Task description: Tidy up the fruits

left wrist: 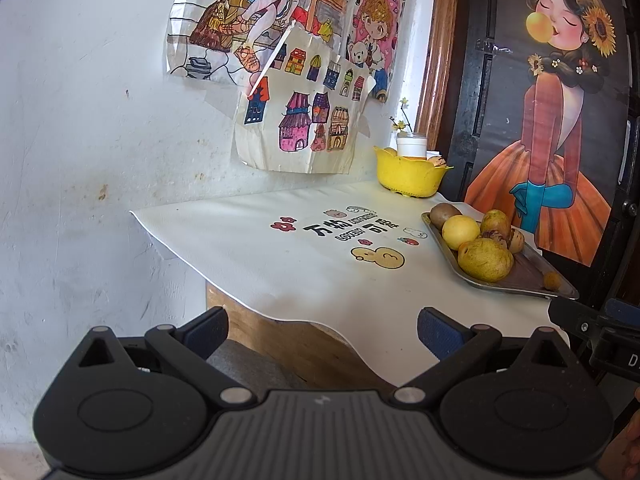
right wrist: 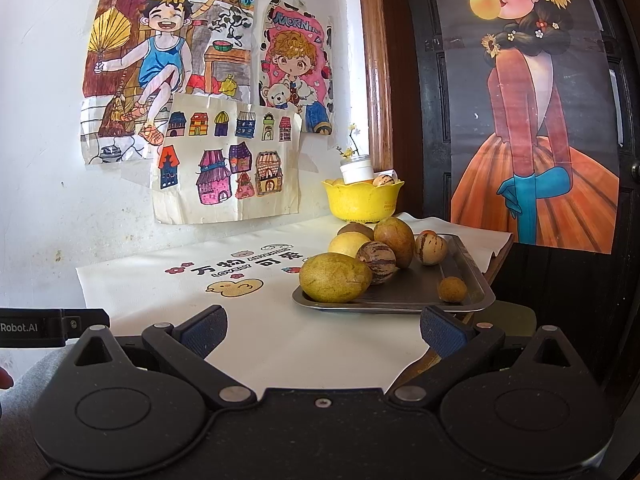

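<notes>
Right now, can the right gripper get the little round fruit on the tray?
Probably yes. The right gripper is open, and the little fruit sits alone near the tray's front edge with nothing in between.

Metal tray on the table's right side holds a fruit cluster at its left end, one small fruit apart near its front rim; bowl behind the tray, by the wall, holding a jar.

My rectangular brushed-metal tray has a dull sheen; the yellow scalloped plastic bowl is glossy, the white printed tablecloth matt and smooth.
</notes>
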Action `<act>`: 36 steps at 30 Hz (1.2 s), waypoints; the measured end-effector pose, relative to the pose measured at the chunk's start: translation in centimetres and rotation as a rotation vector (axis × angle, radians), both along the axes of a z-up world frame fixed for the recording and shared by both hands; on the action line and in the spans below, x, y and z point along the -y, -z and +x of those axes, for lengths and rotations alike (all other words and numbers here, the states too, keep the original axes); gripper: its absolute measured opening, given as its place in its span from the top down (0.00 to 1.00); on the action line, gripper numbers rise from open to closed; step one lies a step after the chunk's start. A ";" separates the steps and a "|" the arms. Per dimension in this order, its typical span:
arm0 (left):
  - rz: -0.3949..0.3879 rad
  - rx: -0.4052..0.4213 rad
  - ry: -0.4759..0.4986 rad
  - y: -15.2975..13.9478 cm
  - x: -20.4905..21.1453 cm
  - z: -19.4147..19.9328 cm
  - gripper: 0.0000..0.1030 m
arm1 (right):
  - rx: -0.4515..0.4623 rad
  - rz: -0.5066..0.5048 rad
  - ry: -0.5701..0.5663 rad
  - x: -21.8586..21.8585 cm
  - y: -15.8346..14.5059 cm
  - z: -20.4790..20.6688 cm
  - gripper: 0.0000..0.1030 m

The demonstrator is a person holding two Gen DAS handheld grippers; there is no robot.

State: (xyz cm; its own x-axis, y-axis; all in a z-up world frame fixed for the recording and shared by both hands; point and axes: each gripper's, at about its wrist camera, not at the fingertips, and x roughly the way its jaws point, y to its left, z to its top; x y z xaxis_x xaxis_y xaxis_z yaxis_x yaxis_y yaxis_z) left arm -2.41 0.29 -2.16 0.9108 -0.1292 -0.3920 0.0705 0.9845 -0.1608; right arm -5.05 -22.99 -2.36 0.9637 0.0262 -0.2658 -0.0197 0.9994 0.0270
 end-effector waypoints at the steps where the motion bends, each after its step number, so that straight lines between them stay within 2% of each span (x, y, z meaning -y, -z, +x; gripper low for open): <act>1: 0.000 0.000 0.000 0.0 0.0 0.0 0.00 | 0.000 0.000 -0.001 0.0 0.0 0.0 0.01; 36: -0.006 -0.003 -0.013 0.2 -0.2 -0.3 0.00 | -0.001 -0.001 0.001 -0.1 0.0 0.0 0.01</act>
State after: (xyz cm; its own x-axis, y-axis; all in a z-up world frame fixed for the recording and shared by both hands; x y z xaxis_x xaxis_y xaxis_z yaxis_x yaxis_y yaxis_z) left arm -2.70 0.49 -2.34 0.9112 -0.1197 -0.3942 0.0570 0.9843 -0.1672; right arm -5.03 -22.88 -2.36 0.9635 0.0250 -0.2667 -0.0187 0.9995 0.0262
